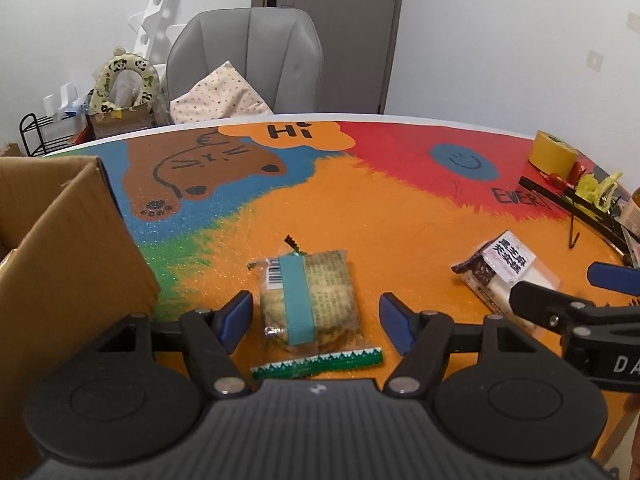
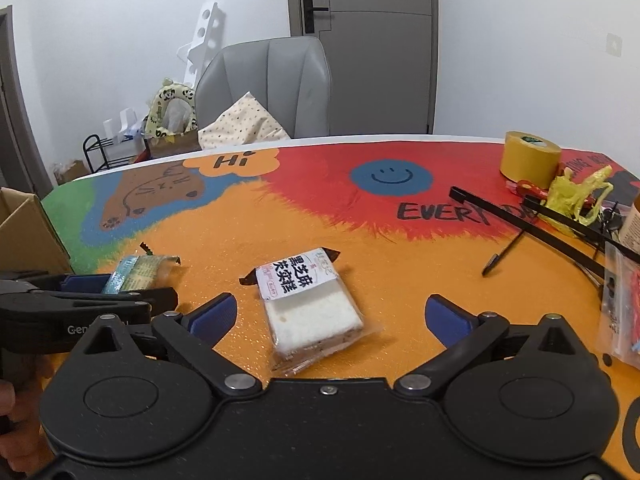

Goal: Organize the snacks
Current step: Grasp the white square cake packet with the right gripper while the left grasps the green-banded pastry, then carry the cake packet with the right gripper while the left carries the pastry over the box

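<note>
On the table (image 2: 400, 264), two snack packs (image 1: 310, 300) (image 2: 308, 304), two open claws (image 1: 316, 318) (image 2: 330, 314).

The cardboard box (image 1: 60, 240) runs off the left edge — its inside is unseen. At the right edge a clear packet (image 2: 622, 304) is cut off — contents unreadable. The green-banded snack (image 2: 138, 274) sits partly behind the left gripper (image 2: 120, 286).
</note>
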Tool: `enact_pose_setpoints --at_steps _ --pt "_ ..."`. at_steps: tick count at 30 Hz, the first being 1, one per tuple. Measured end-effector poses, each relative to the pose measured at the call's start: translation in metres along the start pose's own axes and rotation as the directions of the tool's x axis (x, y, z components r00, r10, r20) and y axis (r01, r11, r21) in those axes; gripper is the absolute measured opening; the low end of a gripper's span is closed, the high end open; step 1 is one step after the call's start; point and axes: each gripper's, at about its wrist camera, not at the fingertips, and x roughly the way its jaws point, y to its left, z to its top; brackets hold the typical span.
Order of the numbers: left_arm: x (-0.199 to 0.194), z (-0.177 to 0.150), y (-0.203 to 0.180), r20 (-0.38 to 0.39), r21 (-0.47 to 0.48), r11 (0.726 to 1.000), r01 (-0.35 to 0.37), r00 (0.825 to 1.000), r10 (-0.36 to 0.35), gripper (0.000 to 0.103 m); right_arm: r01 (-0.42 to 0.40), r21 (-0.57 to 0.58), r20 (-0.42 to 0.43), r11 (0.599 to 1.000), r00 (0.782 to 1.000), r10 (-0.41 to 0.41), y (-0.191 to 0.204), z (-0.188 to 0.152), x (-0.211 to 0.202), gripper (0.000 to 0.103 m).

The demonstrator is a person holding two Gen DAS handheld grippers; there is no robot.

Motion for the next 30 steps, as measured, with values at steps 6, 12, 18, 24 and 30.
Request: enact_pose_setpoints --at_steps 6,12,18,24,30 --pt "0.0 0.001 0.002 0.014 0.001 1.0 -0.005 1.0 0.005 0.047 0.016 -0.071 -0.016 0.997 1.0 -0.017 0.01 0.006 0.008 0.103" --pt "-0.001 -0.001 -0.001 0.016 0.023 1.0 0.013 1.0 -0.014 0.047 -0.009 -0.108 -0.052 0.994 0.999 0.003 0.01 0.014 0.014 0.101" --pt "-0.001 -0.002 -0.008 0.012 0.059 0.998 -0.002 1.0 0.001 0.047 0.019 -0.11 -0.134 0.994 0.99 -0.033 0.011 0.008 0.031 0.078" --pt "-0.003 -0.004 -0.008 0.005 0.071 0.997 0.033 0.999 -0.033 0.047 0.029 -0.073 -0.166 0.997 0.985 -0.041 0.008 0.007 0.019 0.049" --pt "-0.014 -0.009 -0.01 -0.022 0.067 0.994 0.089 0.996 -0.088 0.047 0.039 -0.045 -0.226 0.998 0.973 -0.049 0.009 0.002 0.004 0.047"
